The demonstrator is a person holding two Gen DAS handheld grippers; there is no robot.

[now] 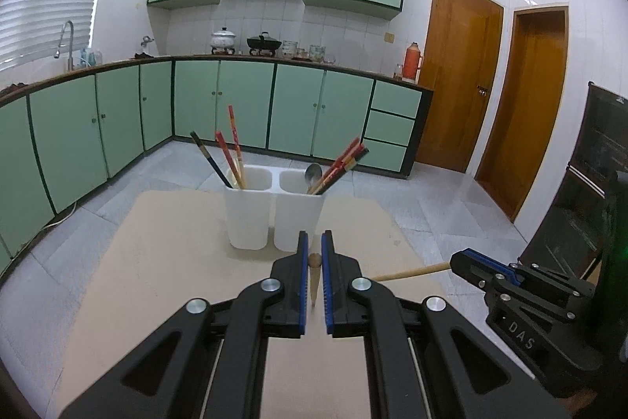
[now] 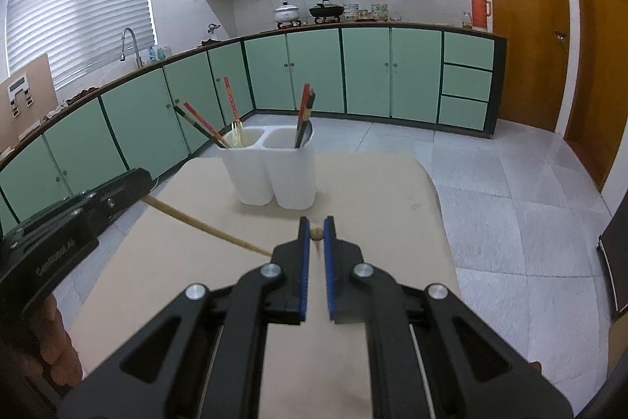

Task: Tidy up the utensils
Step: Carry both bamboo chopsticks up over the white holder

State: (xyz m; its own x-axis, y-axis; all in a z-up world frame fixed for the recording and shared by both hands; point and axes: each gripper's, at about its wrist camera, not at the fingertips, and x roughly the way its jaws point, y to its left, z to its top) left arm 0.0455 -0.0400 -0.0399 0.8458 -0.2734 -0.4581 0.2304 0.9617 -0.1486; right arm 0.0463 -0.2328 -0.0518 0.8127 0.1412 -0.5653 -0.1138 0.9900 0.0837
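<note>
Lower ends of the chopsticks (image 1: 235, 148) hidden inside the white holder (image 1: 251, 218); only the bowl of the spoon (image 1: 313, 173) shows above its rim. The wooden stick (image 1: 314, 279) in the left gripper (image 1: 314, 242) runs out of sight below the pads. The second stick (image 1: 412, 271) has its far end concealed within the right gripper (image 1: 463, 260). The table (image 2: 373, 183) is cut off by the lower frame edge. The jars (image 1: 304, 52) on the counter are too small to identify. A hand (image 2: 59, 352) is partly hidden at the left edge.
</note>
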